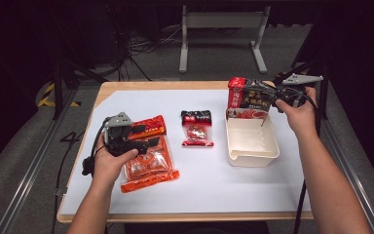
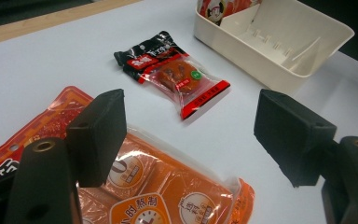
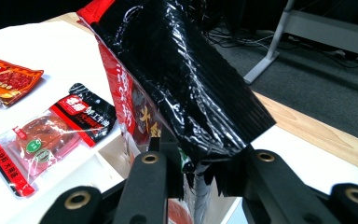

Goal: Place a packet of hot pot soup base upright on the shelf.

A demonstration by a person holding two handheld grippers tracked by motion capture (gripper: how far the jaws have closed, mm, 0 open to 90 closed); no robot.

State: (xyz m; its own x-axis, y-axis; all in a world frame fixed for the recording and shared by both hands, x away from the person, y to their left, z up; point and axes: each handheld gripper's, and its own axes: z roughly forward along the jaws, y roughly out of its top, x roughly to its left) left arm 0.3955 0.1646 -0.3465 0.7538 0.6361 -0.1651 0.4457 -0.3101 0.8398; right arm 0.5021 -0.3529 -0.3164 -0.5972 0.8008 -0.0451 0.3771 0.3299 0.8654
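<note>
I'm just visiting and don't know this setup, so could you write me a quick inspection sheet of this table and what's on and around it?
Surface: wooden table under a white sheet.
Job's things: black-and-red packet held at the far end of the cream tray; its lower end is inside the tray.
Clutter: big orange packet and small red-and-black packet lying flat on the sheet.
Grippers: right gripper with its jaws shut on the black-and-red packet's edge; left gripper with its jaws open above the big orange packet, holding nothing.
Cables: a black one trails from the left gripper; more lie on the floor behind.
Surroundings: dark room, grey frame behind the table, metal rails at both sides.
</note>
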